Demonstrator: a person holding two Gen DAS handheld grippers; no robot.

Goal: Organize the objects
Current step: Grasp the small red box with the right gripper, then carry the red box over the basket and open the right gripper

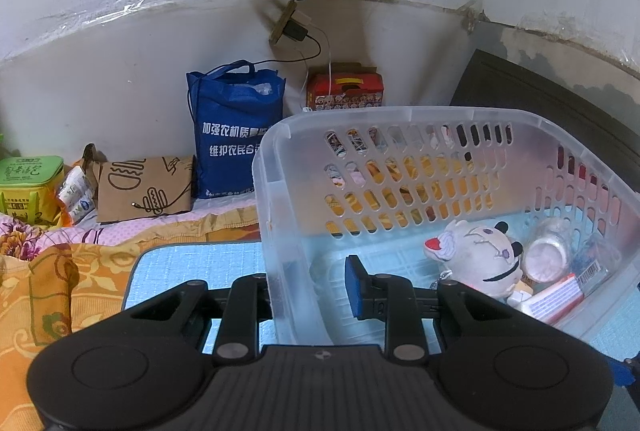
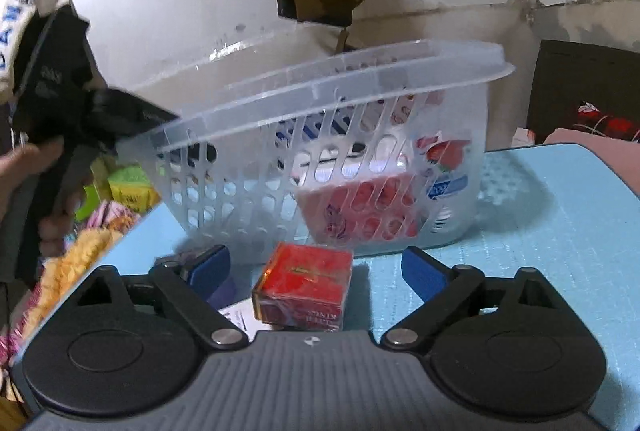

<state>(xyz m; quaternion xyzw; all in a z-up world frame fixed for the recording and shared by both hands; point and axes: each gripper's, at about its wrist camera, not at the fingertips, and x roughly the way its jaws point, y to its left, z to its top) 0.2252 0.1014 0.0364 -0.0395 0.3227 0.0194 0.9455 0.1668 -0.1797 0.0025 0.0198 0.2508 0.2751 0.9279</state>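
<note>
Basket (image 1: 400,119) of translucent plastic sat tilted on the light blue mat (image 1: 192,263), holding a plush toy (image 1: 480,255), a clear jar (image 1: 548,251) and a red-and-white box (image 1: 556,295). Your left gripper (image 1: 310,285) straddled its near wall, one finger inside and one outside, though whether they pinched it you could not tell. Your right gripper (image 2: 316,271) stood spread wide around a small red box (image 2: 306,283) lying on the mat just before the basket (image 2: 320,151).

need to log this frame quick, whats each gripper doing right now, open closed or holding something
Left gripper: closed on the wall of the clear plastic basket, tilting it.
Right gripper: open, holding nothing; the red box sits between its fingers, ungripped.
</note>
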